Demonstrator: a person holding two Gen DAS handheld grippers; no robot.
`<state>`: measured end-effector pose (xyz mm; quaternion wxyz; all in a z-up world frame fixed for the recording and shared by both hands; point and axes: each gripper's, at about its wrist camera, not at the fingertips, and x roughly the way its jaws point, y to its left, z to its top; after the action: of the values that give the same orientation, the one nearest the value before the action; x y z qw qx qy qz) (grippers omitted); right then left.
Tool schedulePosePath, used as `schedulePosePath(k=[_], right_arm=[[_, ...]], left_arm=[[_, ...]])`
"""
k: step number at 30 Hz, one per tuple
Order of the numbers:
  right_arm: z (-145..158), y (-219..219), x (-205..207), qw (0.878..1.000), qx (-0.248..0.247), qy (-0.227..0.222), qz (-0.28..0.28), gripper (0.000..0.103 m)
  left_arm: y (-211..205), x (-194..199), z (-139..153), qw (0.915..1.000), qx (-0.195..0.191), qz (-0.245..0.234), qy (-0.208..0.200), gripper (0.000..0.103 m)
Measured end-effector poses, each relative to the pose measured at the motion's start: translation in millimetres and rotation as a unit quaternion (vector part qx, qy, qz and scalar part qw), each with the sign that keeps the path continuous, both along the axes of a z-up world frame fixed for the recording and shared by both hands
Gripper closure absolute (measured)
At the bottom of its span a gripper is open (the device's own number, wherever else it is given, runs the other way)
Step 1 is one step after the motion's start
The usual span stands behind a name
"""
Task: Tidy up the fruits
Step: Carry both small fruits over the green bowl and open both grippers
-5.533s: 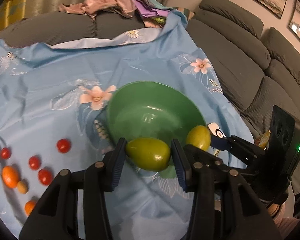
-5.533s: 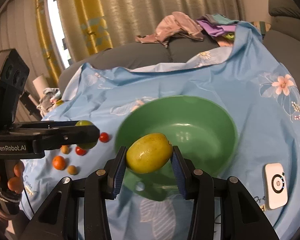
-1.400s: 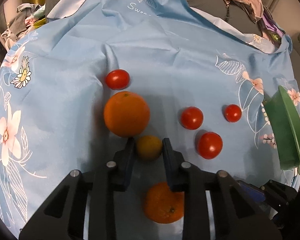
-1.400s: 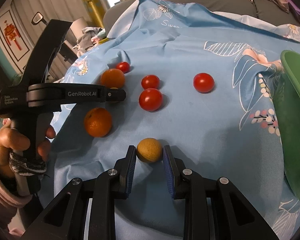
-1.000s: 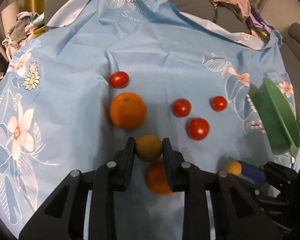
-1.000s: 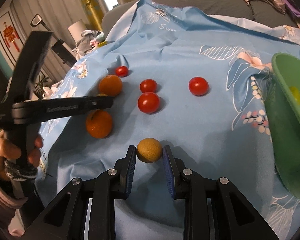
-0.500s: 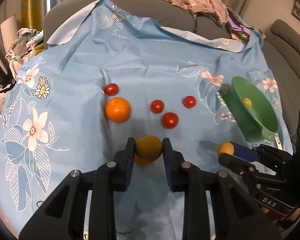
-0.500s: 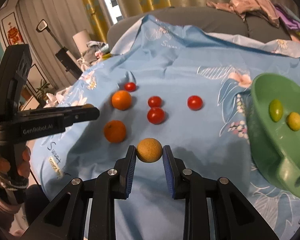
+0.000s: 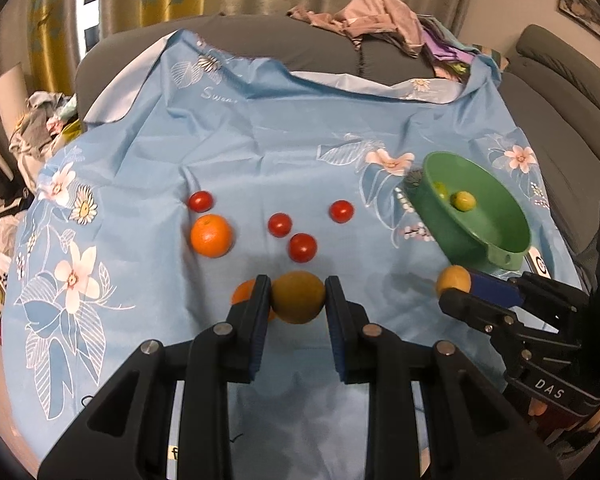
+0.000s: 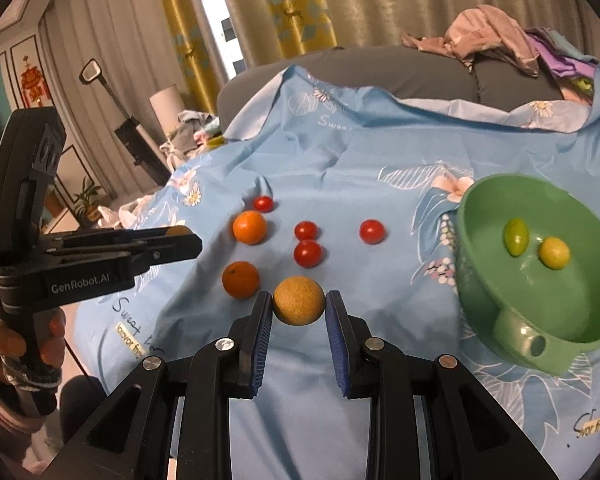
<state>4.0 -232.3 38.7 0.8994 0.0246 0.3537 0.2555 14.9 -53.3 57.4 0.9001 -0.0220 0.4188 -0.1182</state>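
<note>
1. Above the blue cloth [image 9: 260, 128], my left gripper [image 9: 298, 300] clamps a small brown fruit [image 9: 298, 297], ready for carrying.
2. My right gripper [image 10: 299, 307] pinches another round fruit [image 10: 299, 300]; the green bowl [image 10: 480, 280], their likely destination, sits right, holding two green fruits [image 10: 515, 237].

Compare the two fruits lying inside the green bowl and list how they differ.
In the green plastic bowl, the oval green fruit is elongated and greener, while the round yellow-green fruit is near-spherical and yellower. The oval one lies nearer the tomatoes' side of the bowl, the round one farther from them. They lie apart, not touching. Both are small, smooth-skinned and rest on the bowl's inner wall.
</note>
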Motion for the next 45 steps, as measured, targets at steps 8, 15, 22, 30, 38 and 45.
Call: schedulePosePath(k=[8,15,22,30,38,45], right_arm=[[7,-23,-3,0.999,0.011,-0.013,-0.027,0.074],[9,-49,-1,0.998,0.022,-0.021,-0.06,0.074],[10,-73,0,0.995,0.03,-0.026,-0.092,0.074],[8,-105,2,0.99,0.035,-0.026,-0.132,0.074],[3,-130,7,0.986,0.031,-0.019,-0.163,0.074],[-5,-142,17,0.983,0.025,-0.012,-0.182,0.074]], left_arm=[[-27,-1,10,0.9993,0.017,-0.031,-0.014,0.076],[-54,3,13,0.9974,0.027,-0.065,-0.018,0.076],[-78,11,15,0.9952,0.027,-0.092,-0.02,0.076],[-115,24,20,0.9899,0.026,-0.135,-0.035,0.076],[-153,40,15,0.9836,0.021,-0.176,-0.034,0.076],[-183,59,-2,0.9787,0.025,-0.203,-0.019,0.076]])
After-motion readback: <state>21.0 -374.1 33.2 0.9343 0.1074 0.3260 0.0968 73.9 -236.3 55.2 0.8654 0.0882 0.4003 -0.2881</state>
